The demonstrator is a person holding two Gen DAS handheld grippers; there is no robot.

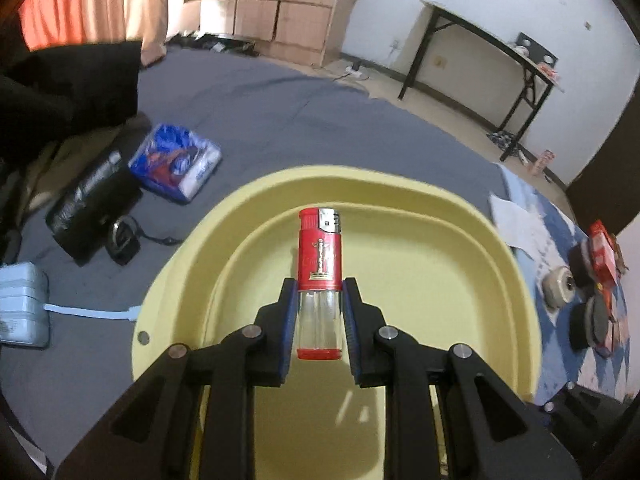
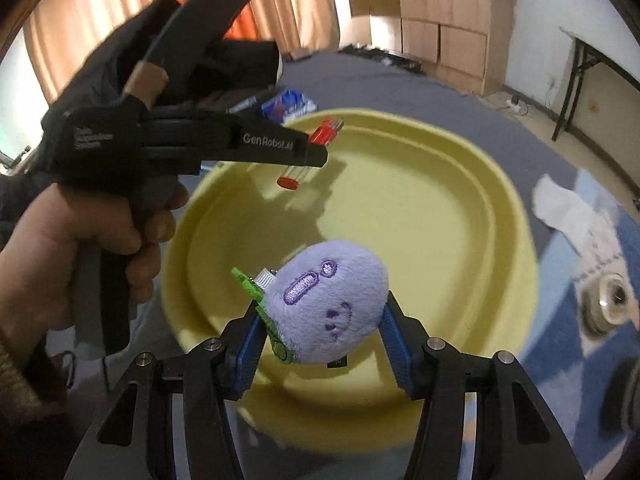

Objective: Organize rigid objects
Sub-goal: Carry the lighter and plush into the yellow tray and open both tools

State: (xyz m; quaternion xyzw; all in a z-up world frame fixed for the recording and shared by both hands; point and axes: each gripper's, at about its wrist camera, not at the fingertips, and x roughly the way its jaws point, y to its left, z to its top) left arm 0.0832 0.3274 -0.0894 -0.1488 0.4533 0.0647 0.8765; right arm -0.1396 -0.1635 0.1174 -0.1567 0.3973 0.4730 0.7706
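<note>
Item one: my left gripper [image 1: 319, 312], pads pinched on the clear lower half of a red lighter [image 1: 320, 276], metal cap pointing away from me, held in the air above the yellow basin [image 1: 176, 280]. From the right wrist view the same left gripper [image 2: 308, 152] shows side-on with the lighter [image 2: 316, 148] sticking out above and below it, my left hand [image 2: 80, 256] wrapped round its handle. Item two: my right gripper [image 2: 320, 328], blue pads pressed against both sides of a lilac plush toy [image 2: 326, 300] with stitched purple face and a green tag, held over the basin's [image 2: 460, 208] near edge. Basin stands on grey bedding [image 1: 260, 112]. Lying on the bedding to its left: a blue-and-white packet [image 1: 176, 162], a black pouch [image 1: 92, 208], a pale blue case [image 1: 22, 304]. To its right: white tissue [image 2: 560, 204] and a round metal piece [image 1: 558, 286].
</note>
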